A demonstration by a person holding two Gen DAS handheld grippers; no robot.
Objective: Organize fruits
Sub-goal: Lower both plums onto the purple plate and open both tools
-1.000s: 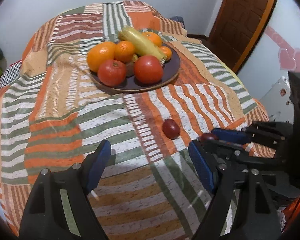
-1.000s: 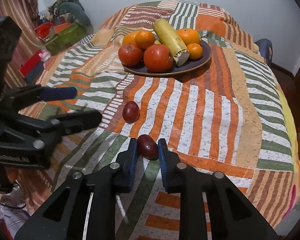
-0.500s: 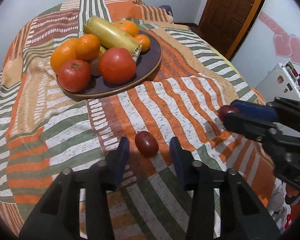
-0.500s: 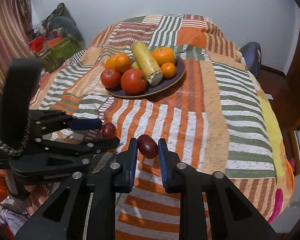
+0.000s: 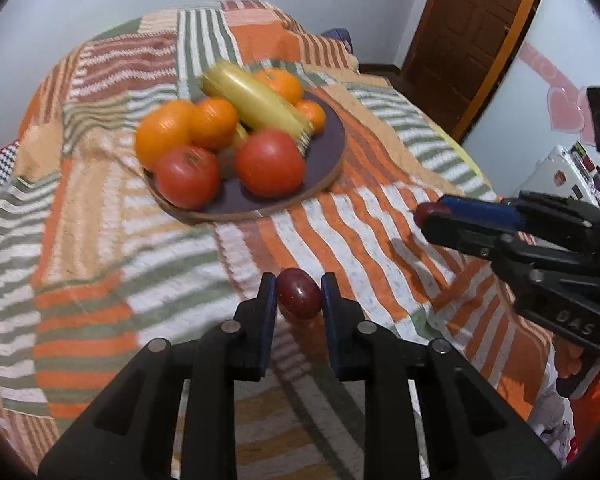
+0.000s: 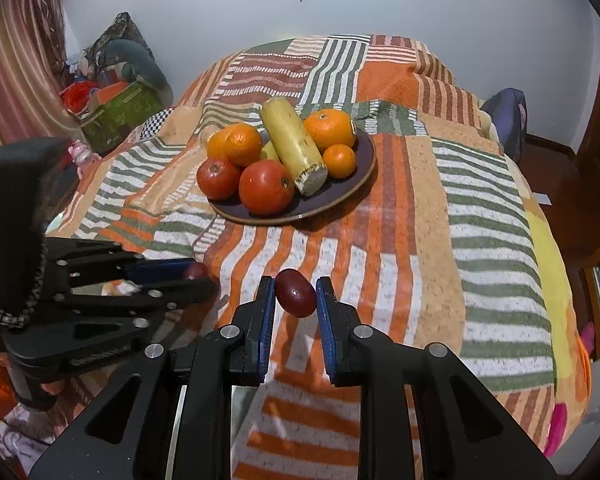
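My left gripper (image 5: 298, 294) is shut on a small dark red plum (image 5: 299, 294) above the striped bedspread. My right gripper (image 6: 296, 292) is shut on a second dark red plum (image 6: 296, 293). Each gripper shows in the other's view: the right one (image 5: 427, 216) at the right, the left one (image 6: 200, 274) at the left, both still holding their plums. A dark round plate (image 5: 323, 168) (image 6: 361, 168) sits beyond both grippers. It holds two tomatoes (image 6: 266, 188), several oranges (image 6: 329, 128) and a long yellow squash (image 6: 294, 148).
The plate rests on a bed with an orange, green and white striped cover (image 6: 419, 240). A wooden door (image 5: 471, 36) stands at the back right. Boxes and clutter (image 6: 116, 100) lie left of the bed. A white case (image 5: 555, 172) lies beyond the right edge.
My left gripper has closed on the plum that lay on the cover and lifted it. My right gripper has kept its plum and risen a little.
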